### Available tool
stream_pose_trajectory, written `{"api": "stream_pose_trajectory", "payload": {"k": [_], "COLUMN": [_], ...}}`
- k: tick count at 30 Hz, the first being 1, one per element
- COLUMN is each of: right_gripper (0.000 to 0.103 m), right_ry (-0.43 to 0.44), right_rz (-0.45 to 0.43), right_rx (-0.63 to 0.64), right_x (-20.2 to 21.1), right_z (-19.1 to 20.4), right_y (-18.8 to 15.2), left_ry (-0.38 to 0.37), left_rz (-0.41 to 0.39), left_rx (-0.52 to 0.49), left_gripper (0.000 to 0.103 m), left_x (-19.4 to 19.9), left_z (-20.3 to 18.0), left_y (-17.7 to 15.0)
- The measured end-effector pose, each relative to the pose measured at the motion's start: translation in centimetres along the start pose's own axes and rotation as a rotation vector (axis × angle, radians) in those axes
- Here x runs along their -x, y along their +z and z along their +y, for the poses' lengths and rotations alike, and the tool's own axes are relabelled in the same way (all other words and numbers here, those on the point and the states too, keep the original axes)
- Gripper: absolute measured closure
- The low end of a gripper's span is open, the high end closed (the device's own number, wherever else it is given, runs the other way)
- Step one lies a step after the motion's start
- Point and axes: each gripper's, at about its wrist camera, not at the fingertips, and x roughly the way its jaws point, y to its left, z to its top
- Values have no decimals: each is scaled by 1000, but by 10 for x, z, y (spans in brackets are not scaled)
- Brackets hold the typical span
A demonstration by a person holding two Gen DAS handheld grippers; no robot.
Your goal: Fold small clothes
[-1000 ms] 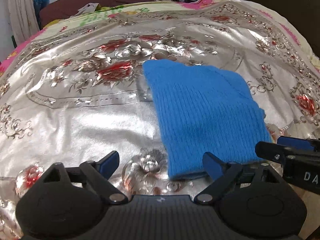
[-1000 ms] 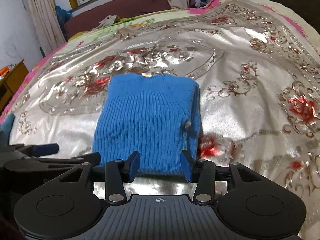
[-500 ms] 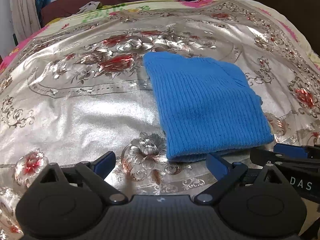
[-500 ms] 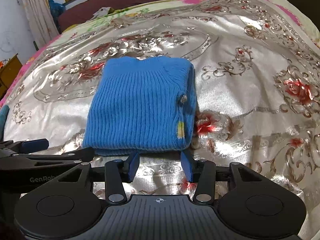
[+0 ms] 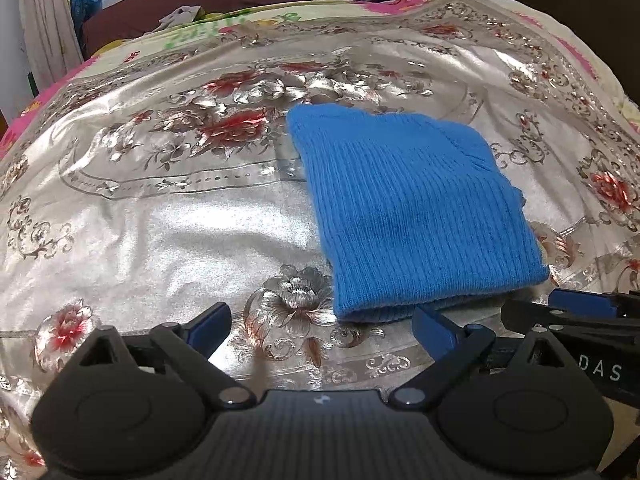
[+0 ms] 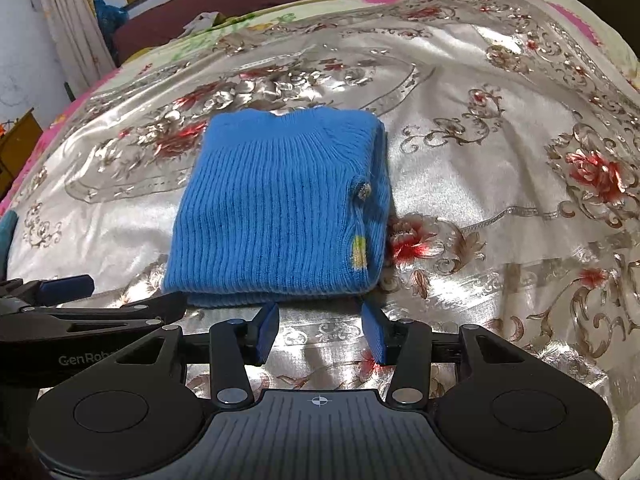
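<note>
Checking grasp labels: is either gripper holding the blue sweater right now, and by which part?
Nothing is held. The left gripper and the right gripper are both open, just short of the near edge of the folded blue sweater, which lies free on the bedspread.

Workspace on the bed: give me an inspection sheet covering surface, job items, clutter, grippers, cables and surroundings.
Surface: shiny silver floral bedspread, wrinkled, over a bed.
Job's things: one blue knit sweater lying folded into a rectangle, collar at the far edge, a small button and a yellow patch near its right edge.
Clutter: nothing seen on the bedspread besides the sweater.
Grippers: left gripper open, empty, just short of the sweater's near edge; right gripper open, empty, also clear of the sweater.
Cables: nothing seen.
Surroundings: dark red headboard, curtain, window above.
</note>
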Motion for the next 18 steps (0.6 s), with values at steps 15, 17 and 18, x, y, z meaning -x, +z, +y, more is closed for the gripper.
{"api": "stream_pose_trajectory", "payload": {"k": [15,17,18], "right_gripper": [58,58,58], "right_ry": [0,0,0], "right_rz": [-1,0,0], "right_rx": [-2,-3,-3], "right_x": [1,1,1], "right_z": [0,0,0], "right_y": [0,0,0], "left_ry": [-1,-1,-1], "left_rz": [-1,-2,-2], "left_rx": [4,4,3], "left_gripper": [2,2,2], "left_x": [1,2,1], "left_z": [-1,-1,-1], "left_y": [-1,-1,-1]}}
